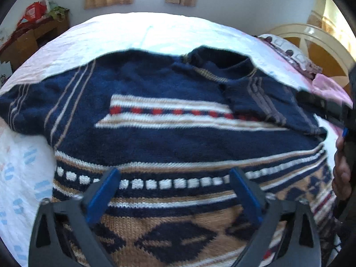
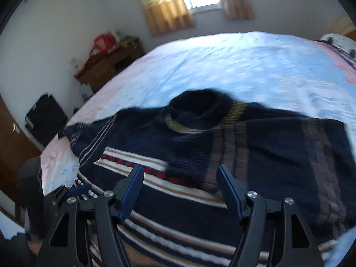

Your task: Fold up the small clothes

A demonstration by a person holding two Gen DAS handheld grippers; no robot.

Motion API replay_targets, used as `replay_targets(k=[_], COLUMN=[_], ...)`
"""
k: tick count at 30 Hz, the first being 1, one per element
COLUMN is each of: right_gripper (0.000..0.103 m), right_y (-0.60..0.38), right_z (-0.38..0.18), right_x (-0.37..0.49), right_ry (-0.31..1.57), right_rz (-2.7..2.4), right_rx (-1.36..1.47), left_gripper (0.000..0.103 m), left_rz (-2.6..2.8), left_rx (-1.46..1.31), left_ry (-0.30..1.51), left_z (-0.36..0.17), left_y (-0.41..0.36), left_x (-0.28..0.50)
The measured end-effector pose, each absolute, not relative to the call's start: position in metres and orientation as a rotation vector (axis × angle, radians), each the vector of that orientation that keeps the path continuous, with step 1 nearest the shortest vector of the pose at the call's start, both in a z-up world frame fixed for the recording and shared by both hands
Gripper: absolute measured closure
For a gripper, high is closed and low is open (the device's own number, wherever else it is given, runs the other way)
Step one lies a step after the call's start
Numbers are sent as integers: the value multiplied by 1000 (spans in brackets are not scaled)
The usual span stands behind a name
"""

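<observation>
A navy knit sweater (image 1: 155, 138) with white, tan and red bands lies flat on the bed (image 1: 138, 33). Its right sleeve (image 1: 273, 104) is folded inward across the chest; the left sleeve (image 1: 22, 109) lies spread out to the left. My left gripper (image 1: 173, 178) is open and empty, hovering over the lower patterned hem. In the right wrist view the sweater (image 2: 200, 151) shows with its collar (image 2: 200, 113) ahead. My right gripper (image 2: 180, 173) is open and empty above the folded sleeve (image 2: 278, 151). The right gripper also shows at the left wrist view's right edge (image 1: 329, 109).
The bed has a pale blue and pink patterned cover (image 2: 244, 66). A wooden desk with clutter (image 1: 29, 33) stands far left. A headboard and pillow (image 1: 296, 46) are at the right. A curtained window (image 2: 184, 2) is behind. A dark bag (image 2: 44, 115) sits by the wall.
</observation>
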State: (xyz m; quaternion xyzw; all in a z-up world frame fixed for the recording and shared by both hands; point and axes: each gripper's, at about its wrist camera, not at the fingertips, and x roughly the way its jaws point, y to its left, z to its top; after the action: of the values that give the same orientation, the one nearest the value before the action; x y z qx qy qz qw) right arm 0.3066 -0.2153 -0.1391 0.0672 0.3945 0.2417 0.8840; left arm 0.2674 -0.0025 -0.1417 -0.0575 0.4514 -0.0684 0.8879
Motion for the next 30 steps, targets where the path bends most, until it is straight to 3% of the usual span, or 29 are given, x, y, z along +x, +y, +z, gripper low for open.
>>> replay_targets(k=[4, 8, 10, 15, 21, 22, 23, 24, 30], right_gripper=[34, 34, 34, 34, 34, 34, 34, 34, 33], right_y=[-285, -341, -356, -363, -367, -369, -368, -368, -372], right_z=[-132, -134, -139, -151, -153, -154, -153, -154, -156], right_x=[282, 266, 261, 262, 263, 261, 259, 260, 259], right_ry=[702, 605, 570, 553, 538, 537, 536, 537, 540], right_rz=[357, 214, 186, 209, 208, 205, 202, 199, 186], right_rx=[156, 242, 285, 299, 308, 308, 306, 305, 325], left_gripper=[8, 9, 12, 33, 37, 47, 82, 87, 90], left_rz=[-216, -243, -245, -173, -135, -129, -134, -150, -208], left_rx=[-111, -76, -67, -64, -144, -128, -121, -120, -98], left_ry=[886, 911, 941, 1008, 990, 970, 959, 963, 910], left_z=[-106, -103, -110, -138, -153, -152, -151, -151, -121], left_y=[-26, -66, -84, -106, -116, -120, -123, -124, -111], left_x=[277, 310, 327, 369, 387, 386, 384, 383, 369])
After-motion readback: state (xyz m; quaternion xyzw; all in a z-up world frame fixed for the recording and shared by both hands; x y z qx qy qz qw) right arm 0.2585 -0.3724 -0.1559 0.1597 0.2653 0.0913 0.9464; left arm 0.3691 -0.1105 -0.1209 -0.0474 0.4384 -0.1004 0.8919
